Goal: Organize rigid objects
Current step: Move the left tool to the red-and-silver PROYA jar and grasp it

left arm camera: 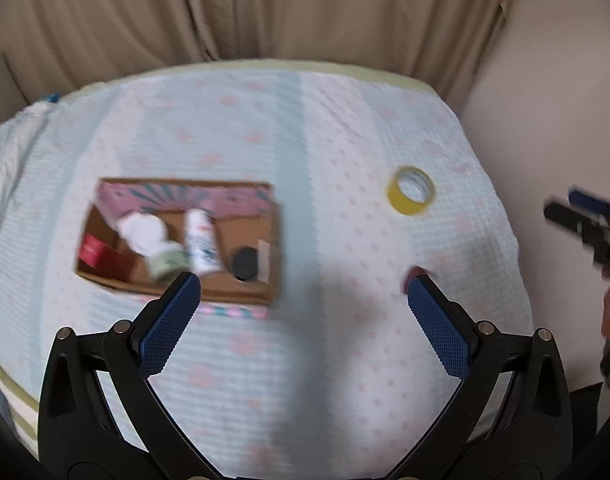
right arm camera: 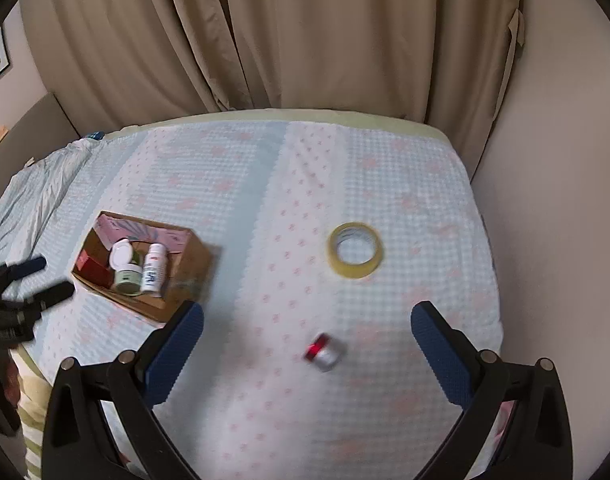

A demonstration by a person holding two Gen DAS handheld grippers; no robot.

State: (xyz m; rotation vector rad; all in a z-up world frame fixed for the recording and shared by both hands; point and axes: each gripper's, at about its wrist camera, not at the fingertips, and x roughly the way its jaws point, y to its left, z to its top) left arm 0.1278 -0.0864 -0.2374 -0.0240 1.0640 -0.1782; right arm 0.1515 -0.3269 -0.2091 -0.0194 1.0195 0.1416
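Both claws, left claw (left arm camera: pixel 304 290) and right claw (right arm camera: pixel 307 322), wide apart, empty.

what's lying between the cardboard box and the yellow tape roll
Nothing: only bare bedspread separates the cardboard box from the yellow tape roll, clearest in the right wrist view.
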